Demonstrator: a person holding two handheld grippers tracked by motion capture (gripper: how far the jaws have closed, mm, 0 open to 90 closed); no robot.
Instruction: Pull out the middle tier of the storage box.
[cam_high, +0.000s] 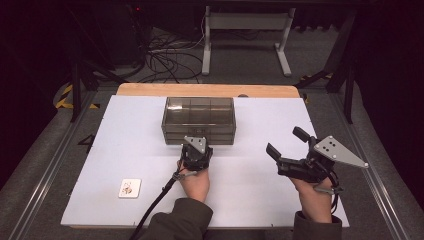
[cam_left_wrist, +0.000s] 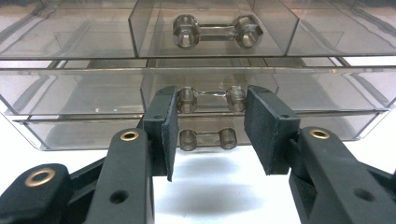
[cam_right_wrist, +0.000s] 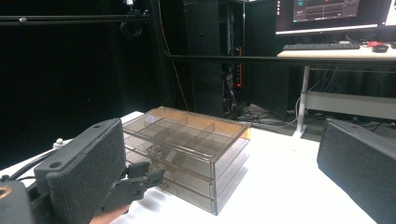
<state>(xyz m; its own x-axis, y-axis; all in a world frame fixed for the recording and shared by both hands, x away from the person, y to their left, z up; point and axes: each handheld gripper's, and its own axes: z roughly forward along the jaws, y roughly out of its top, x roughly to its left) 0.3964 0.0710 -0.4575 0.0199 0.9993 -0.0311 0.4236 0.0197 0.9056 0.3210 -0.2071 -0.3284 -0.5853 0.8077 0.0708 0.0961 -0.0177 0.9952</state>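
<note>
A smoky clear drawer box with three drawers stands at the back middle of the white table. My left gripper is open right at its front. In the left gripper view its pads flank the middle drawer's handle without closing on it. The top handle and bottom handle sit above and below. My right gripper hangs open and holds nothing, off to the right of the box, with the left gripper in its view.
A small white card lies near the table's front left. A wooden strip edges the far side. Beyond it are cables and desk legs on the floor. A monitor and a keyboard stand on a desk behind.
</note>
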